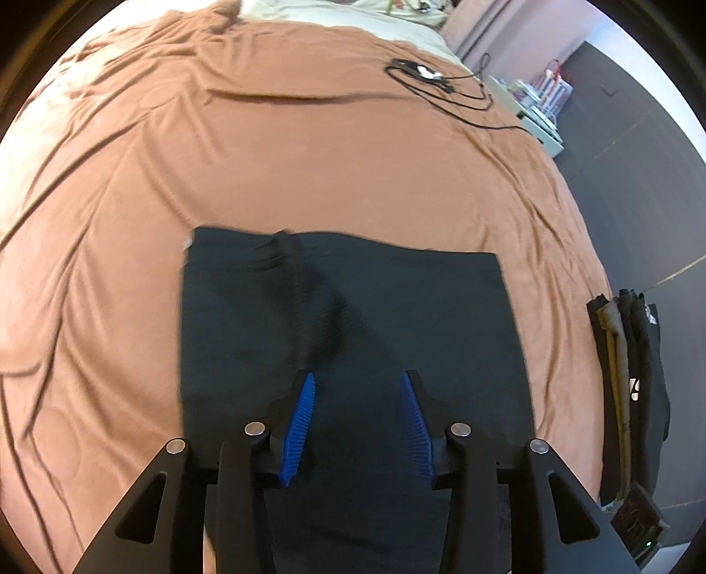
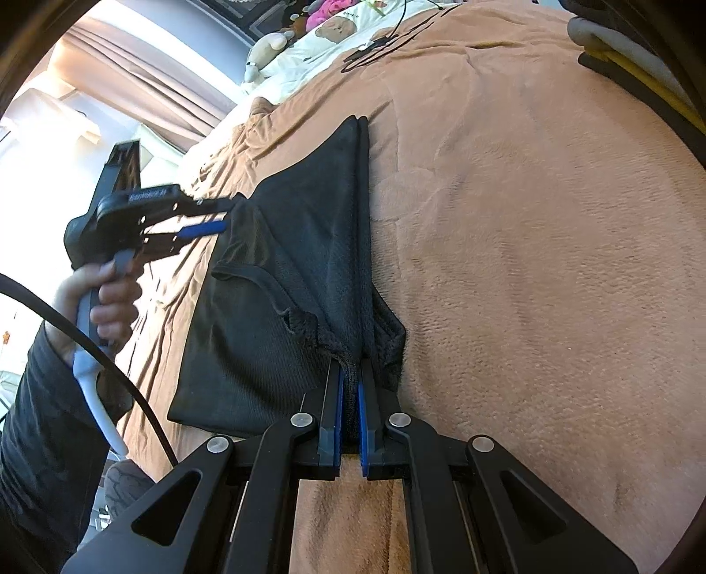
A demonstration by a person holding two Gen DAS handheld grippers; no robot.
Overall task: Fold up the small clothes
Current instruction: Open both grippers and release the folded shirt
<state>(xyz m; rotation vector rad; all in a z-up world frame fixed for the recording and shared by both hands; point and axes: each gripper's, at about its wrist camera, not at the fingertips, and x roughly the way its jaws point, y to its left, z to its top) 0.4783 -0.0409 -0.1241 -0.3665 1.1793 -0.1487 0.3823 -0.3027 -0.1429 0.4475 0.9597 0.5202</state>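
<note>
A small black garment (image 1: 353, 309) lies partly folded on the orange-brown bed cover (image 1: 309, 154). My left gripper (image 1: 358, 379) is open and empty, hovering just above the garment's near part. In the right wrist view the same garment (image 2: 282, 273) is lifted into a ridge; my right gripper (image 2: 351, 366) is shut on its bunched edge and holds it up off the cover (image 2: 551, 265). The left gripper (image 2: 212, 216) shows there at the left, held by a hand, jaws apart beside the garment's far edge.
A stack of folded dark and tan clothes (image 1: 626, 388) lies at the bed's right edge. A black cable with a small white device (image 1: 434, 77) lies at the far end. Pillows and soft toys (image 2: 335, 31) sit at the bed's head.
</note>
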